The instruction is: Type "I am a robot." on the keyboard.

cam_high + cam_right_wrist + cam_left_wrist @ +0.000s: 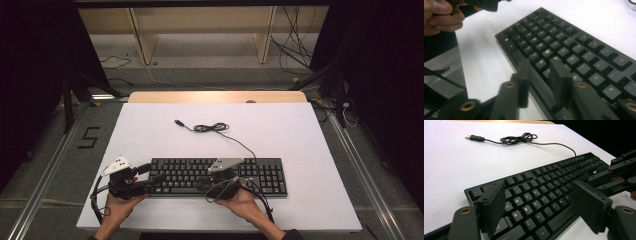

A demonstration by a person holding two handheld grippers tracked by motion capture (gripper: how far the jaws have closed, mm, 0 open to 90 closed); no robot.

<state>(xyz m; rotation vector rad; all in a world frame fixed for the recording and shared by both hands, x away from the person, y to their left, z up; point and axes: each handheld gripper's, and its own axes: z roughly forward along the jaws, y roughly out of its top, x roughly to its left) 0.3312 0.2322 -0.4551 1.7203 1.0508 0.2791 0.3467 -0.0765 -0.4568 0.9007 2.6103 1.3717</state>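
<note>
A black wired keyboard (218,176) lies along the near edge of the white worktop (300,135), its cable (215,128) coiled toward the middle, the USB plug (178,122) loose. The left gripper (150,181) hangs over the keyboard's left end, jaws spread wide. The right gripper (540,75) sits at the front edge near the space bar, jaws narrowly parted, gripping nothing. The keyboard looks rigid, light and long; taking hold at both short ends should keep it level, with the cable dragging behind
</note>
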